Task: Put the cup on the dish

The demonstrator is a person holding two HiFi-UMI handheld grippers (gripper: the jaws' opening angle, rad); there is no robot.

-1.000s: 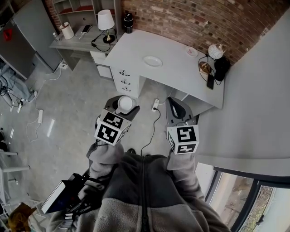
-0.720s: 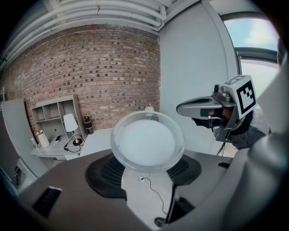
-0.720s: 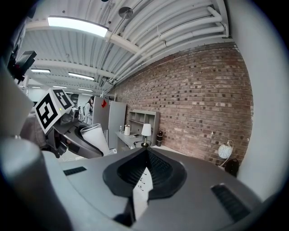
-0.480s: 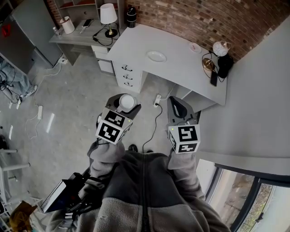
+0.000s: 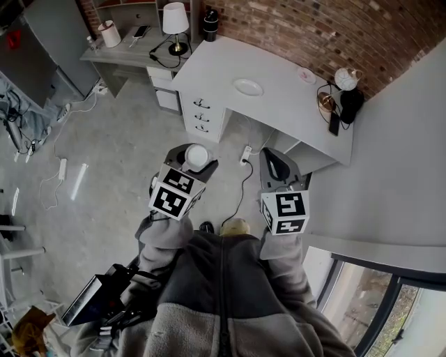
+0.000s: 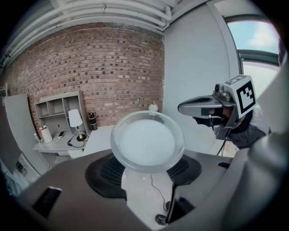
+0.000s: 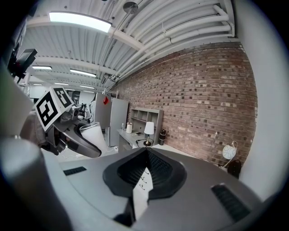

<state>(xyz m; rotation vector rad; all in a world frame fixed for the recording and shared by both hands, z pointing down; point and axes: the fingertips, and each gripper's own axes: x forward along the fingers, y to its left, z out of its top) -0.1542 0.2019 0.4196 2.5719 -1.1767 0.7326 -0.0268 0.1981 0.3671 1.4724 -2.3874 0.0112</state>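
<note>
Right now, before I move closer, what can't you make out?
Dish: tiny in the head view; the cup blocks it in the left tool view.
Pads of the left tool: hidden under the cup's rim in that tool's view.
Small pink item on the desk: too small in the head view to name.

A brick-walled workroom, as we look down on it.
We see a brick wall (image 5: pixel 313 28) behind a white desk (image 5: pixel 279 111) with drawers (image 5: pixel 202 115), a lamp (image 5: pixel 175 21) on a lower grey desk (image 5: pixel 132 50), concrete floor (image 5: pixel 111 160), and a window (image 5: pixel 376 307) at the right.
</note>
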